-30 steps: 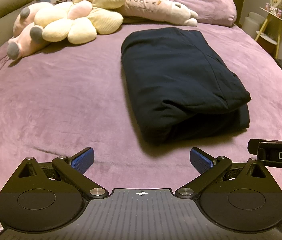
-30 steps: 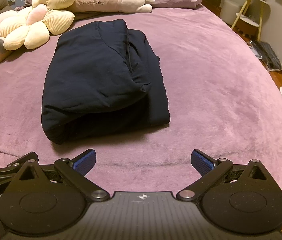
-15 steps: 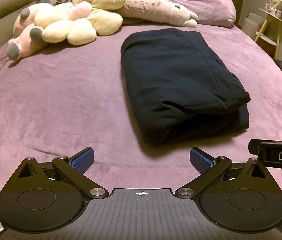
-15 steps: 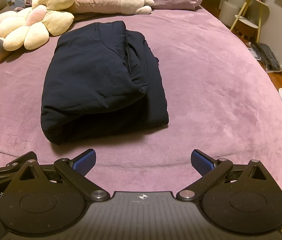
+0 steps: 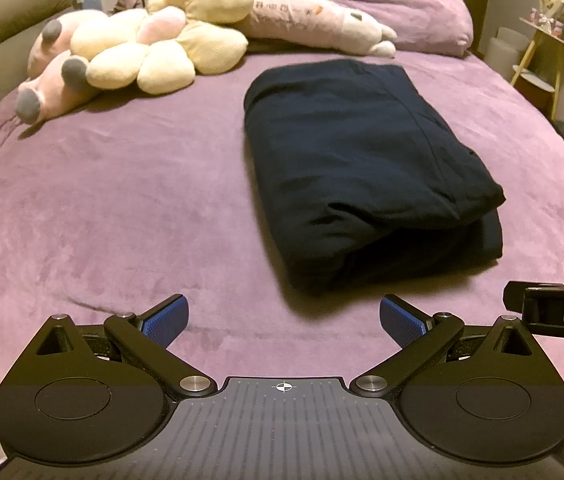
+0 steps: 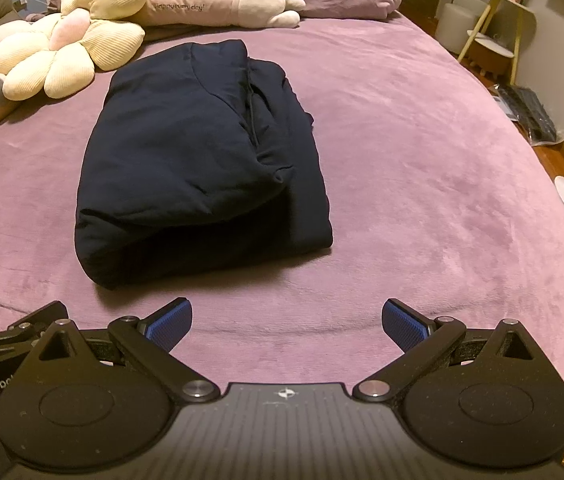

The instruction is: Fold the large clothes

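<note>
Left wrist view: the left gripper (image 5: 284, 318) is hanging with its blue pads spread wide, gripping nothing, short of the folded dark garment (image 5: 366, 164) lying on the purple bed (image 5: 102, 200).
Right wrist view: the right gripper (image 6: 287, 322) is also gaping wide and empty; the garment (image 6: 198, 160) is sitting ahead, near the plush toys (image 6: 62, 56).

The folded garment (image 5: 366, 168) lies on the bed (image 5: 102, 200), plush toys (image 5: 142, 52) behind it.
</note>
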Demonstrator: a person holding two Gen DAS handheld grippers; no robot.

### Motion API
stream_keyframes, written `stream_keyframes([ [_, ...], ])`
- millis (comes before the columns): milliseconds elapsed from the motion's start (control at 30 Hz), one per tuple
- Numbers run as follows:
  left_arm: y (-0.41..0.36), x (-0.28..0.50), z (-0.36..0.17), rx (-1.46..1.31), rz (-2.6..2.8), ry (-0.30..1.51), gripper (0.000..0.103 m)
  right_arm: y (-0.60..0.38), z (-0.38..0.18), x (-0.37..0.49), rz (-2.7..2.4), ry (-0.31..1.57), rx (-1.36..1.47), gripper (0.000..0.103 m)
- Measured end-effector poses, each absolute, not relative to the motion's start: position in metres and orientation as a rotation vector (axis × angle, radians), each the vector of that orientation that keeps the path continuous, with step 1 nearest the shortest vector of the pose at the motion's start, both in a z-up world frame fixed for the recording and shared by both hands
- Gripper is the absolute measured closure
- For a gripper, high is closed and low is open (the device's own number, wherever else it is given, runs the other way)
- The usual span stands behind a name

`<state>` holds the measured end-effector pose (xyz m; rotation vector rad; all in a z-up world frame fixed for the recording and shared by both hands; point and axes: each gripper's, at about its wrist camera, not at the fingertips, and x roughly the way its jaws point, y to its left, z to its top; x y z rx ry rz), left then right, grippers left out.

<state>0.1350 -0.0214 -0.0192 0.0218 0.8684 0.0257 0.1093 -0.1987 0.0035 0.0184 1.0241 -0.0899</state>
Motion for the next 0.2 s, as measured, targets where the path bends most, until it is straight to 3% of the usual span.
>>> stream_keyframes([
  [200,-0.0195,0.1365,-0.0212,0.016,0.020,0.885,0.000,-0.2002,0.0021,0.1093,-0.096,1.025,0.021,0.002],
])
